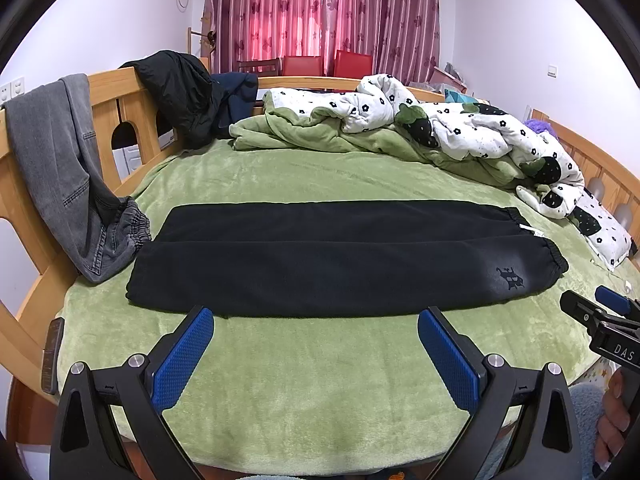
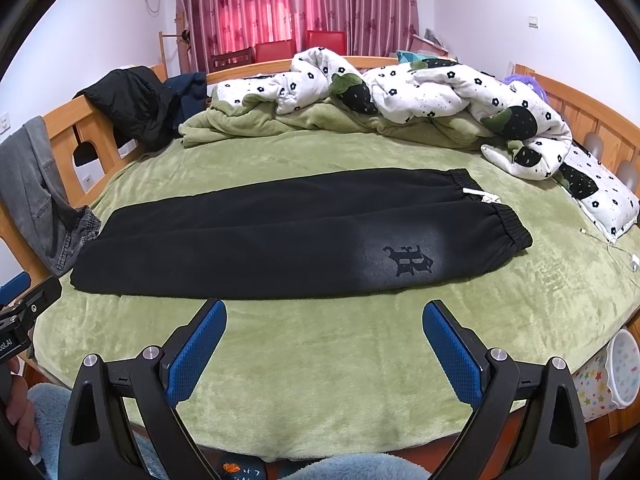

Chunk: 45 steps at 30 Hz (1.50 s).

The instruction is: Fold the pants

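Grey jeans [image 1: 60,168] hang over the bed rail at far left; the black pants [image 1: 340,256] lie flat across the green bed [image 1: 320,380], waistband right; my left gripper [image 1: 316,344] and right gripper [image 2: 324,340] hover near, both spread apart, empty

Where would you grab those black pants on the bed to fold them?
The black pants lie flat, legs side by side, on the green blanket. I would likely pinch the elastic waistband at the right end, coming in from that side with the open right gripper. The open left gripper could take the cuff end.
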Motion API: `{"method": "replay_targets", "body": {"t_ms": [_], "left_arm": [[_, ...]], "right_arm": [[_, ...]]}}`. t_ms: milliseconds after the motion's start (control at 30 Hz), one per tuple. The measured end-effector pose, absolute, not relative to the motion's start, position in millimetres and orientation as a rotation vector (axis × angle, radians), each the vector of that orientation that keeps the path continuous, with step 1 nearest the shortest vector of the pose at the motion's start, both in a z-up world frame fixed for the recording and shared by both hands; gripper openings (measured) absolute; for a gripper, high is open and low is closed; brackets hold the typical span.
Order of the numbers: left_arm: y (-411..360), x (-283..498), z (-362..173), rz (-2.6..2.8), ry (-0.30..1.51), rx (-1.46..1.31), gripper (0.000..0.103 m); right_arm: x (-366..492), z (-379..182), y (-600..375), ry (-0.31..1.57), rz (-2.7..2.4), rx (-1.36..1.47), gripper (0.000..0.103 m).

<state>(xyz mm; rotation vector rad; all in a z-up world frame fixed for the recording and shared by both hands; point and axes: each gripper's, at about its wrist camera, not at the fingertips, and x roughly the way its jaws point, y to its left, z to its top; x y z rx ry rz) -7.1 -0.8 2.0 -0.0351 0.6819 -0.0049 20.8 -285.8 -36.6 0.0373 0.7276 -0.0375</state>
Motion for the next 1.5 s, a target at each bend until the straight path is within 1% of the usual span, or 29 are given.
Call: {"method": "replay_targets", "body": {"t_ms": [1333,1433,1500], "left_arm": [[-4,-7,1,-0.014,0.681,-0.058,0.103],[-10,-7,4,-0.058,0.677,-0.072,0.103],[-12,-11,17,-0.045,0.645,-0.054,0.103]], "right_arm": [[18,-35,-282,0.716,-0.025,0.029,0.097],[15,-29,-285,0.712,0.002,0.072,0.097],[15,-22,-290,0.731,0.039,0.139,0.097]]}}
